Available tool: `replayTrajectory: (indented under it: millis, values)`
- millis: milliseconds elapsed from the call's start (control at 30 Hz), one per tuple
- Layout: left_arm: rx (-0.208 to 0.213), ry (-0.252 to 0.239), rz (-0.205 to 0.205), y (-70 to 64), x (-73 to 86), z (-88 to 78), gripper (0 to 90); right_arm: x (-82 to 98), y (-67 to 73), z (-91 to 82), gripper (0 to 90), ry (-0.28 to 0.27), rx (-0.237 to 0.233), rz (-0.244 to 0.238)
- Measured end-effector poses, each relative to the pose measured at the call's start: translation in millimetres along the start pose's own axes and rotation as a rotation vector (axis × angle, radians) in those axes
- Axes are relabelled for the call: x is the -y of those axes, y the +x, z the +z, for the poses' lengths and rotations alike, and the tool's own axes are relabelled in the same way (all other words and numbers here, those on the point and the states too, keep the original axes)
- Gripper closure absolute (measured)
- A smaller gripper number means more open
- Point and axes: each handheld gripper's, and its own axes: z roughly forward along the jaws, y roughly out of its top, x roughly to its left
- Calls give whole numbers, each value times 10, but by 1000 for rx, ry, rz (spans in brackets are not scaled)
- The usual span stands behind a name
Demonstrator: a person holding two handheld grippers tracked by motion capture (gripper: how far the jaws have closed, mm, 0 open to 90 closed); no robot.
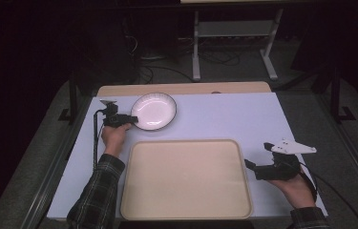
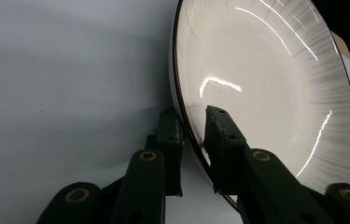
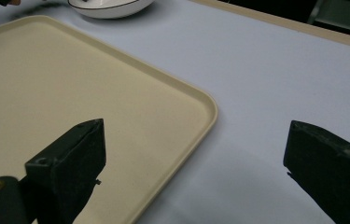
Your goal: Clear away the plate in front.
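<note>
Empty tray (image 1: 186, 179) low centre, right gripper (image 1: 257, 168) beside it, jaws wide apart.
Left gripper (image 1: 132, 119) pinches plate (image 1: 153, 110) rim upper left; likely next: lift onto tray.

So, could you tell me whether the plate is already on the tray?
No, the plate sits on the table beyond the tray, its rim between the left gripper's jaws.
</note>
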Motion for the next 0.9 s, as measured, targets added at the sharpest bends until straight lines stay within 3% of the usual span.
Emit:
replayTrajectory:
  millis: [200, 567, 900]
  values:
    - [26, -16, -41, 11, -12, -8, 810, 0, -6, -2, 50, 0, 2, 3]
    - [74, -39, -61, 18, -24, -45, 853, -2, -11, -5, 53, -1, 1, 3]
    - [104, -83, -9, -33, -22, -75, 865, -2, -21, -15, 55, -4, 3, 9]
